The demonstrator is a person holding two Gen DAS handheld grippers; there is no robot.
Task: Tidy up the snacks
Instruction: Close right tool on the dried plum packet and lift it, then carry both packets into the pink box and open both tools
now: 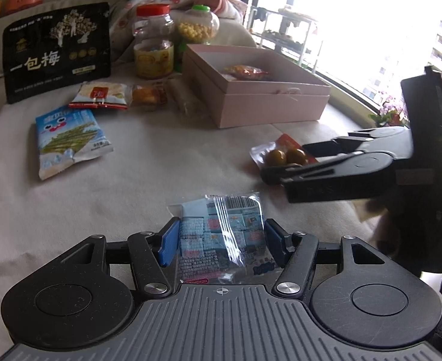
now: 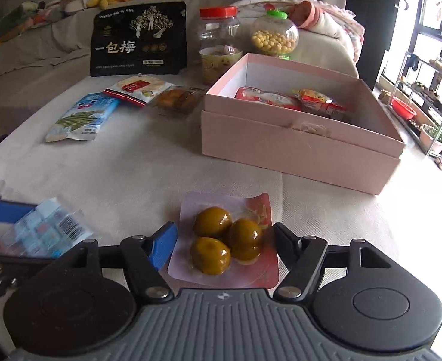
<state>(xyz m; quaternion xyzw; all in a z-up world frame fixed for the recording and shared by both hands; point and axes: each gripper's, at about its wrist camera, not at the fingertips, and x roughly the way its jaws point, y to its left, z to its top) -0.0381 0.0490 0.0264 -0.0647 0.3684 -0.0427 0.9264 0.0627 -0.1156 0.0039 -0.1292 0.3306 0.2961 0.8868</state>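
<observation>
Two grippers' jaws spread around packets, beige cloth surface [image 2: 130, 174], bright window [image 1: 356, 15]

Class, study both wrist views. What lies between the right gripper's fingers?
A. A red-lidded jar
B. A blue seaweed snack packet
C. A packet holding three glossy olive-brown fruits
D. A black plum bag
C: the right wrist view shows the fruit packet lying between the open fingers of the right gripper, flat on the cloth.

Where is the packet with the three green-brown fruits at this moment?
In the right wrist view the fruit packet lies on the cloth between the open fingers of the right gripper, in front of the pink box.
</observation>
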